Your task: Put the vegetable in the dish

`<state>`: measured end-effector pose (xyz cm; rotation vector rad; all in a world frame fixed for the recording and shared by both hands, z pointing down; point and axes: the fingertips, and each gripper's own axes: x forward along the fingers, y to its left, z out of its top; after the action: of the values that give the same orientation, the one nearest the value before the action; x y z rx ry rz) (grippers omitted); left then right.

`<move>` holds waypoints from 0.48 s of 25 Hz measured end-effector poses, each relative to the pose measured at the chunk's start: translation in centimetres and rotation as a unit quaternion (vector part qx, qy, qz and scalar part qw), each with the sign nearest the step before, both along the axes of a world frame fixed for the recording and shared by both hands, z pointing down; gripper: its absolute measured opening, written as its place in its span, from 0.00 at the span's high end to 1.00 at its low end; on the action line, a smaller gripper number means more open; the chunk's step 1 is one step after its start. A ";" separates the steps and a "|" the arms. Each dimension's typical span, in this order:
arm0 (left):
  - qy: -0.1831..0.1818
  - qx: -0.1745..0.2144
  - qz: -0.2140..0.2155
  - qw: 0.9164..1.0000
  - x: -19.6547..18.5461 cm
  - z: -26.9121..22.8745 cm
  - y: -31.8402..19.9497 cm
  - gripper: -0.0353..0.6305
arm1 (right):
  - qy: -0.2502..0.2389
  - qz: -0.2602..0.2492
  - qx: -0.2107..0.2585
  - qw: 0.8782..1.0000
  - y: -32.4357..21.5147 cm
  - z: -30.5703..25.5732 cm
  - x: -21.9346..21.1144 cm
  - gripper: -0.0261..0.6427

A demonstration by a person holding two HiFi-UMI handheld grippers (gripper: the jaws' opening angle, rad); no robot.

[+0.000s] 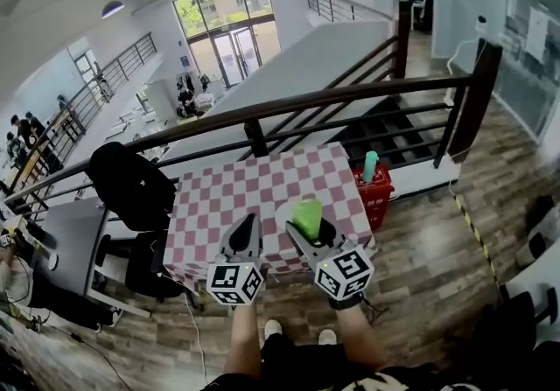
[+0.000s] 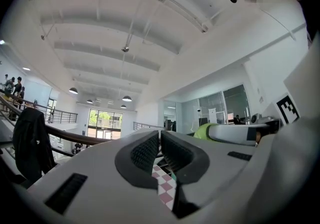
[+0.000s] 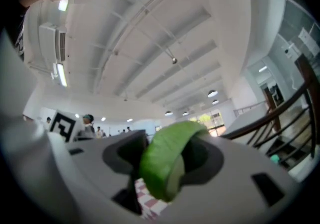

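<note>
A bright green vegetable [image 1: 307, 216] is clamped between the jaws of my right gripper [image 1: 308, 227], which is held up over the near right part of the pink-and-white checked table [image 1: 262, 184]. In the right gripper view the vegetable [image 3: 165, 168] fills the gap between the jaws of the right gripper [image 3: 162, 160] and curves upward. A pale round dish [image 1: 284, 210] shows just behind and left of the vegetable, mostly hidden by it. My left gripper [image 1: 248, 227] hovers beside it at the table's near edge, shut and holding nothing. The left gripper view shows its pads [image 2: 150, 150] pressed together and the vegetable [image 2: 202, 130] off to the right.
A red basket [image 1: 372, 192] with a teal bottle [image 1: 371, 164] stands off the table's right side. A black chair draped with a jacket [image 1: 131, 184] and a grey desk [image 1: 66, 245] are at the left. A dark railing [image 1: 350, 96] runs behind the table.
</note>
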<state>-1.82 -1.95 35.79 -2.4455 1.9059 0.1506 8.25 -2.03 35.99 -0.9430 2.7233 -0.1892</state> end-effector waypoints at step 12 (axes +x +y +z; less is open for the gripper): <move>0.013 -0.017 0.040 0.999 1.0 2.2 -7.7 0.90 | 0.022 0.023 -0.009 0.999 -6.3 1.7 0.5 0.63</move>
<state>-0.86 -9.68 37.99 -2.5546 1.8359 0.1543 8.73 -8.34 37.69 -1.0261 2.7409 -0.1866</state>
